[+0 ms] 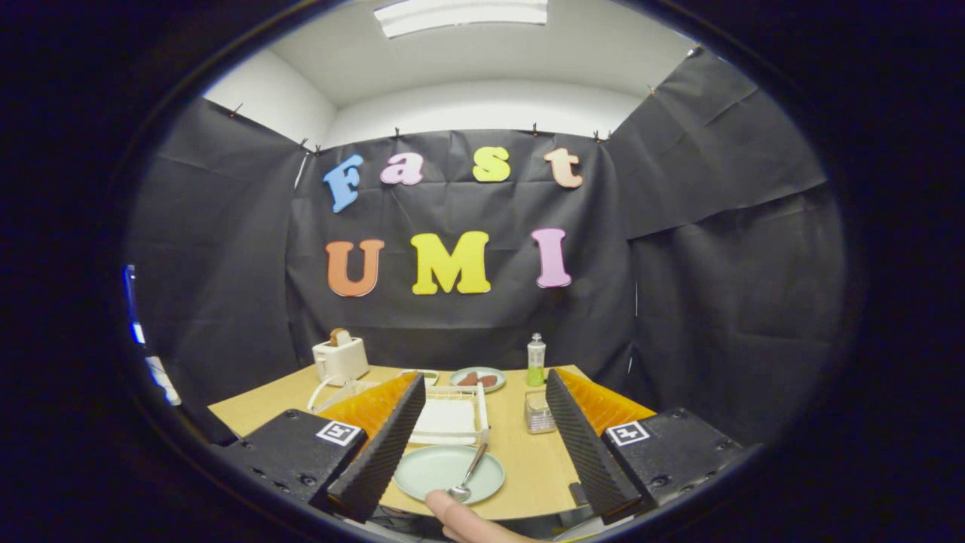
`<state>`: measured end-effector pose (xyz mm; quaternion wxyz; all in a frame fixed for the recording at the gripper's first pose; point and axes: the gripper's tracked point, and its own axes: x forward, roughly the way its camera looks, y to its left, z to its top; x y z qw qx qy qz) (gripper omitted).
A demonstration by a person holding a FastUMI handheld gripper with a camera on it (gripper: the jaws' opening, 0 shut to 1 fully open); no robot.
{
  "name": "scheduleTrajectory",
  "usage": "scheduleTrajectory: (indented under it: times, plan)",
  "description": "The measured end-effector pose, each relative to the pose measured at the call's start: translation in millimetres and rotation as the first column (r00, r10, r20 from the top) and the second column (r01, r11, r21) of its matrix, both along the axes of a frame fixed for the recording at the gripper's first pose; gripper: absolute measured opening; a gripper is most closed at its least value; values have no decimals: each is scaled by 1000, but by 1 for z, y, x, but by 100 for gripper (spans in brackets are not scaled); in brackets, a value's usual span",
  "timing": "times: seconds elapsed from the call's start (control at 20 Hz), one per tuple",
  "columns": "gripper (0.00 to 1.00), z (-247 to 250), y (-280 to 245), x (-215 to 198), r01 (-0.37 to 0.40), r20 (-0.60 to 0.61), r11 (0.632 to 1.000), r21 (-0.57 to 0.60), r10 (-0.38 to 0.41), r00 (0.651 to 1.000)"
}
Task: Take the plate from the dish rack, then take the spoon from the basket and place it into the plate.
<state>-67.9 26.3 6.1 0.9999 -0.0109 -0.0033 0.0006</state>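
Gripper (482, 452) fingers standing wide apart with nothing between them, a finger (460, 520) reaching in close below, plate (430, 471) and spoon (469, 473) lying ahead, dish rack (452, 415) standing behind, bare table (531, 464) running past the basket (538, 413).

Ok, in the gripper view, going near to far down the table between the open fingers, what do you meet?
A fingertip at the table's near edge → light green plate with the spoon lying in it → white dish rack → far plate holding brownish food. The gripper is open, holding nothing.
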Motion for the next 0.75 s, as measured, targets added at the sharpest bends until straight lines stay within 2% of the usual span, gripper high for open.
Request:
scheduleTrajectory:
  times: [0.25, 0.75]
  plan:
    - [100, -3, -10, 5, 36, -4, 999, -4, -36, 999]
    - [100, 0, -21, 7, 57, -13, 998, 12, -57, 998]
